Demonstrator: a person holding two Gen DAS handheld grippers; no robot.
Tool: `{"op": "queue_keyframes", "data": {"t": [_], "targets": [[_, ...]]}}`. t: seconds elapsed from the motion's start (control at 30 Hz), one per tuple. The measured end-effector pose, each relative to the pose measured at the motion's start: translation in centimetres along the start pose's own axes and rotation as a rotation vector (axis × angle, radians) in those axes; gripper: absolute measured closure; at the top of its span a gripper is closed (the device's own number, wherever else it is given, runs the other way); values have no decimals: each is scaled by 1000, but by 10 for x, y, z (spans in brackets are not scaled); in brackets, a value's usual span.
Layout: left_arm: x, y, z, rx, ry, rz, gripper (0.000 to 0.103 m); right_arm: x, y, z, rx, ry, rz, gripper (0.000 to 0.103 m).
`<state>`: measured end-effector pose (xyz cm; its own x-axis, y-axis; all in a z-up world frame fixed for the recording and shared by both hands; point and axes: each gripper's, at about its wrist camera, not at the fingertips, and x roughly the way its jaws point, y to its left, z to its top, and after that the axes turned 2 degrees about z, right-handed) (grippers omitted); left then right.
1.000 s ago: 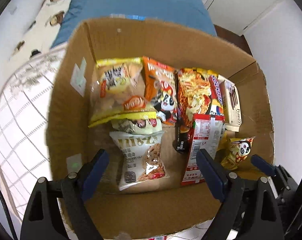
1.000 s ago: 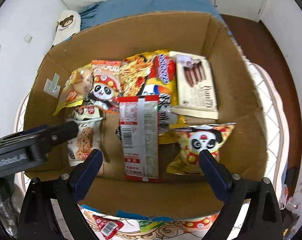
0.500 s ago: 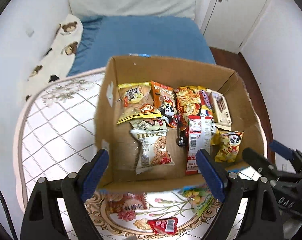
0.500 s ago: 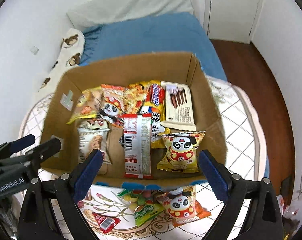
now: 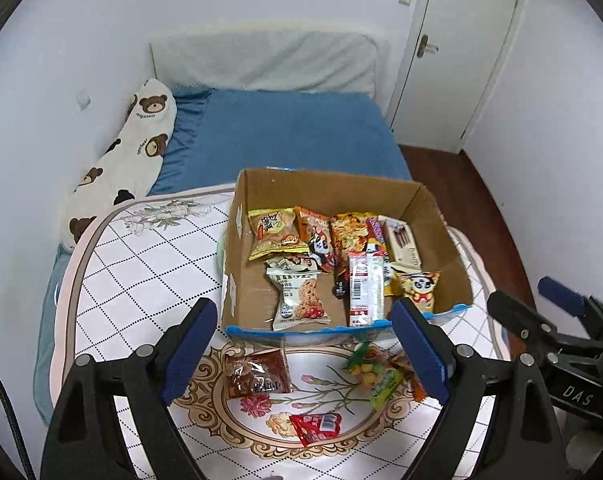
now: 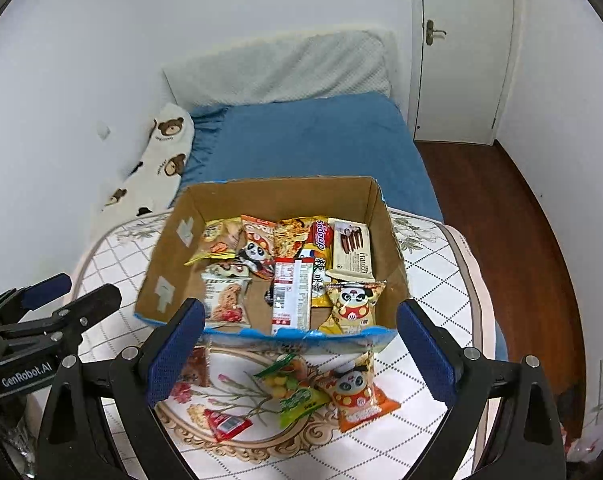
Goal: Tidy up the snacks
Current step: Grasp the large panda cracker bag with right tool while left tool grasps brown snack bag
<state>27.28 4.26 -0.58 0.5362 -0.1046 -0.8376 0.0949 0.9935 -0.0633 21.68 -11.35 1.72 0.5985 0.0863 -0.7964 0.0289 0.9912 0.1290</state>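
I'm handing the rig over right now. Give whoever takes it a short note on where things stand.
Left gripper and right gripper: both open, empty, held above the mat in front of the box.
Done: about ten snacks lie in the box.
Left, on the mat: brown packet, red packet, green candy bag, orange panda bag.

Both wrist views high, facing down; share snack box.
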Motion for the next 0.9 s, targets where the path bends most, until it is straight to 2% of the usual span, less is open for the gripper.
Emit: {"op": "queue_keyframes", "data": {"t": [0.1,0.23,0.3,0.4,0.5,0.63,0.83,0.9], "targets": [[-9,5,-9,-8,-11,2,14,-9,-2,-11,30,9,23,4],[2,16,-30,-18,31,31,14,-3,-8,-32,74,49,35,4],[13,22,-41,-13,59,56,14,11,-15,-46,97,89,29,4],[40,30,-61,-7,141,67,14,42,-26,-65,118,170,14,4],[70,33,-79,32,206,98,14,78,-41,-81,113,250,-2,4],[111,22,-97,222,264,160,14,127,-61,-97,98,367,-19,4],[165,-10,-120,634,341,225,14,171,-79,-107,76,463,-51,4],[176,-18,-128,733,369,224,14,180,-81,-108,71,484,-45,4]]}}
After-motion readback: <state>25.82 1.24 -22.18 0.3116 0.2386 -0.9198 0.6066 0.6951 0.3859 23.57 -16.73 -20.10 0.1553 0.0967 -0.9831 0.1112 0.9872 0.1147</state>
